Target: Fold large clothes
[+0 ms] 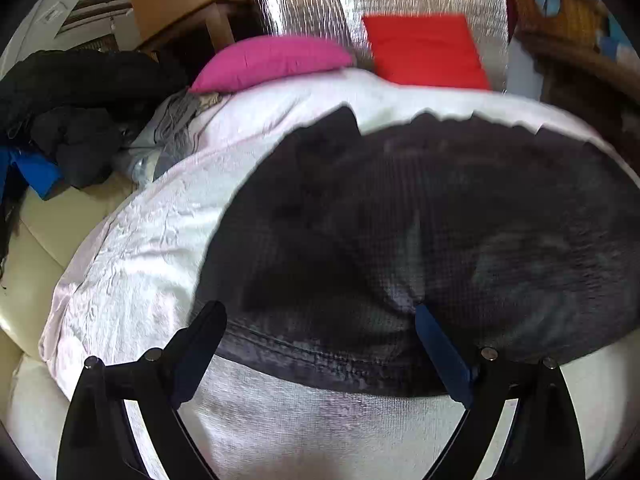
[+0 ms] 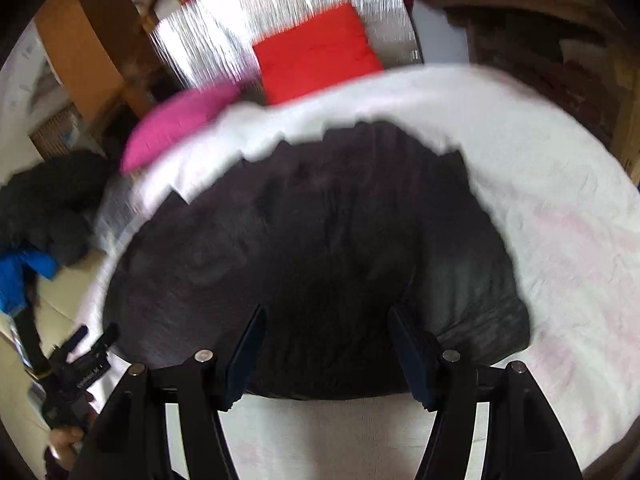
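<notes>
So the dark garment (image 1: 420, 220) is spread flat on the white sheet (image 1: 132, 248) of the bed, and both tools sit at its near hem. The left tool (image 1: 320, 344) has its fingers spread wide, straddling the stitched hem near the garment's left corner, nothing pinched. The right tool (image 2: 326, 344) is also wide apart, over the near edge further right, not holding cloth. Pink pillow (image 1: 272, 60) and red pillow (image 1: 428, 50) sit at the far end.
</notes>
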Demonstrator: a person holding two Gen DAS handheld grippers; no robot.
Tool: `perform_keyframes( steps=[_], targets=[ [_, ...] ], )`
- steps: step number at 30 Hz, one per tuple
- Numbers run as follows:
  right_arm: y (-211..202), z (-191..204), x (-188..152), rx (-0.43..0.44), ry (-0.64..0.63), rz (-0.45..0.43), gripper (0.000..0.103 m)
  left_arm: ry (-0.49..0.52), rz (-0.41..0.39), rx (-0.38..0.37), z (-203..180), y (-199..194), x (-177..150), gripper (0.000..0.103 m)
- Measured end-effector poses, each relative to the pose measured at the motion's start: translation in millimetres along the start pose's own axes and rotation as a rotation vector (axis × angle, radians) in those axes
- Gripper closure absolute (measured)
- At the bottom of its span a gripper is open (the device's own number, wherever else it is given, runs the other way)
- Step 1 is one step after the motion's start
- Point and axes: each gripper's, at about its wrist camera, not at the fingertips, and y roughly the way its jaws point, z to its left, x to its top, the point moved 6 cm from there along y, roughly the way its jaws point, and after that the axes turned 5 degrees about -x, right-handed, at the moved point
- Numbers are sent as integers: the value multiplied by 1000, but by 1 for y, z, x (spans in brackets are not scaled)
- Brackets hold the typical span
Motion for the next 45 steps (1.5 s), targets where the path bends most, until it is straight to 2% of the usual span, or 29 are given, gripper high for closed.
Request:
perform_keyframes(
  steps=[3, 5, 9, 14, 20, 26, 32, 39, 45],
  targets=[
    [-3, 10, -2, -53, -65, -13, 34, 31, -50, -11, -9, -20, 4, 8],
    [-15, 13, -2, -35, -70, -45, 34, 42, -82, -19, -11, -34, 6, 8],
    [-53, 20, -2, -35, -81, -150, 34, 3, -143, -51, -11, -74, 5, 8],
    [-106, 27, -18, -15, -68, -236, 34, -15, -176, -81, -13, -128, 8, 8],
    [-165, 35, -26, -36, -78, -272, 32, 4, -304, -33, -9, -214, 21, 6],
    [-236, 48, -29, -44, -103, -373, 27, -77, -420, -49, 12, -294, 30, 1],
    [-303, 62, -39, -44, -119, -447, 25, -109, -524, -7, 35, -361, 35, 1],
    [-352, 76, -54, -35, -113, -492, 24, -115, -607, 35, 48, -414, 31, 0],
    [-379, 86, -64, -31, -115, -504, 24, -101, -613, 30, 51, -434, 24, 0]
  ],
)
